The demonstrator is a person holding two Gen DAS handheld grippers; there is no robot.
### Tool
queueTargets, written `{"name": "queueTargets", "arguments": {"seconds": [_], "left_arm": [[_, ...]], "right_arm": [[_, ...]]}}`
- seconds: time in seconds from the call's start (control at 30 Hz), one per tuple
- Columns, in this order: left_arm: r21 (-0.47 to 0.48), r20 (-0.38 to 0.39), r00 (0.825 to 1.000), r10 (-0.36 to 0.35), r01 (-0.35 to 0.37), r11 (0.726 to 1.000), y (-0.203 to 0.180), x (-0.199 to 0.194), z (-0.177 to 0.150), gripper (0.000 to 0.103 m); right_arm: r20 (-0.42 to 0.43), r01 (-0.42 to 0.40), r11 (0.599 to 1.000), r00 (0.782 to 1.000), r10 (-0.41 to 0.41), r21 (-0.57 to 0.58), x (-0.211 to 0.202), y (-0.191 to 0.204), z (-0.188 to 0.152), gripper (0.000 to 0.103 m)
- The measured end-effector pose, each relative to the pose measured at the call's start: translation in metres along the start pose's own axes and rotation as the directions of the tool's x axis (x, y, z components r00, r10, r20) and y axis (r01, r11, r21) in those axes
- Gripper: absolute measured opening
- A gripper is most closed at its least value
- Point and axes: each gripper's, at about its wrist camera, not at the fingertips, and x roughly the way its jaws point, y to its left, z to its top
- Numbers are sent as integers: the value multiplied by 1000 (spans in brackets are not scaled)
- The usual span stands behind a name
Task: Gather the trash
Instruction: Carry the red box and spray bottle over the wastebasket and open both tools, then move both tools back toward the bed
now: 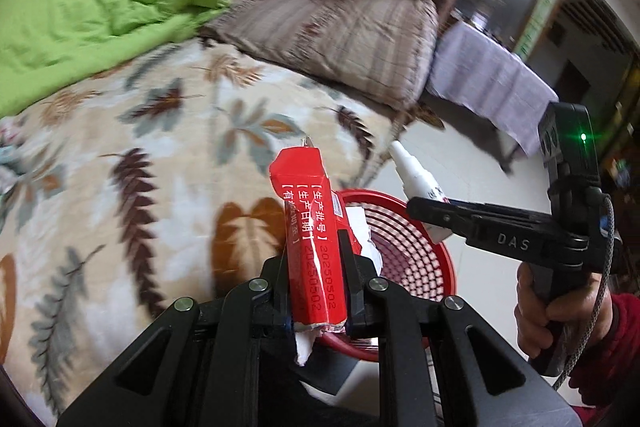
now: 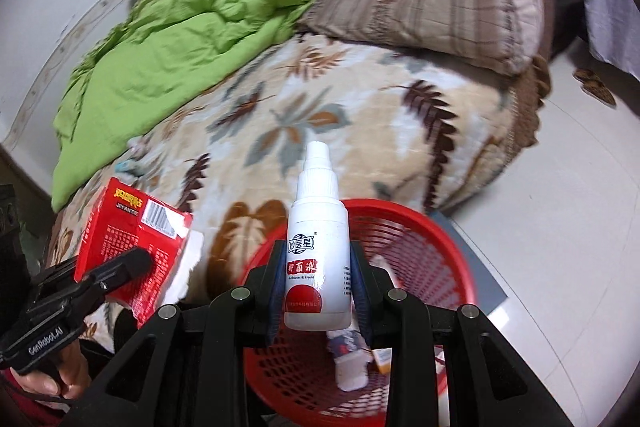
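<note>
Both grippers loaded above the basket.
Your left gripper (image 1: pixel 316 259) clamps the torn red carton (image 1: pixel 310 227); your right gripper (image 2: pixel 316 279) grips the white spray bottle (image 2: pixel 318 247), nozzle up; both hang over the red mesh basket (image 2: pixel 432 227), which holds small scraps; the leaf-print blanket (image 2: pixel 320 107) lies beyond.
</note>
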Motion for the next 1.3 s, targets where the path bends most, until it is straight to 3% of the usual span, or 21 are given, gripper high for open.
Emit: {"name": "queueTargets", "arguments": {"seconds": [0.17, 0.23, 0.27, 0.3, 0.33, 0.57, 0.67, 0.9, 1.3], "left_arm": [[30, -72, 996, -54, 57, 998, -20, 29, 1, 16], [34, -92, 993, -70, 74, 997, -24, 36, 0, 21], [29, -99, 992, -73, 76, 997, -24, 37, 0, 31], [21, -96, 993, -73, 76, 997, -23, 36, 0, 41], [14, -89, 994, -71, 73, 997, -22, 35, 0, 43], [-46, -54, 997, -58, 55, 997, -3, 14, 3, 46], [-69, -32, 999, -33, 31, 997, 7, 3, 4, 52], [-152, 26, 998, 60, -56, 987, 47, -33, 1, 55], [-329, 71, 974, 215, -181, 927, 130, -93, -25, 57]], "right_arm": [[-13, 16, 999, 1000, -15, 40, 1, -19, -5, 33], [-14, 31, 998, 999, -30, 53, 2, -25, -5, 34], [-17, 32, 998, 999, -31, 56, 2, -26, -5, 34], [-17, 29, 998, 999, -28, 59, 2, -27, -6, 35], [-13, 28, 998, 1000, -28, 62, 1, -28, -5, 35], [2, -6, 999, 1000, 6, 45, 2, -15, 2, 35], [0, -31, 999, 1000, 31, 13, 5, 0, 7, 36], [-20, -100, 993, 995, 99, -67, 19, 45, 11, 41], [-80, -214, 945, 977, 200, -249, 54, 145, 14, 46]]}}
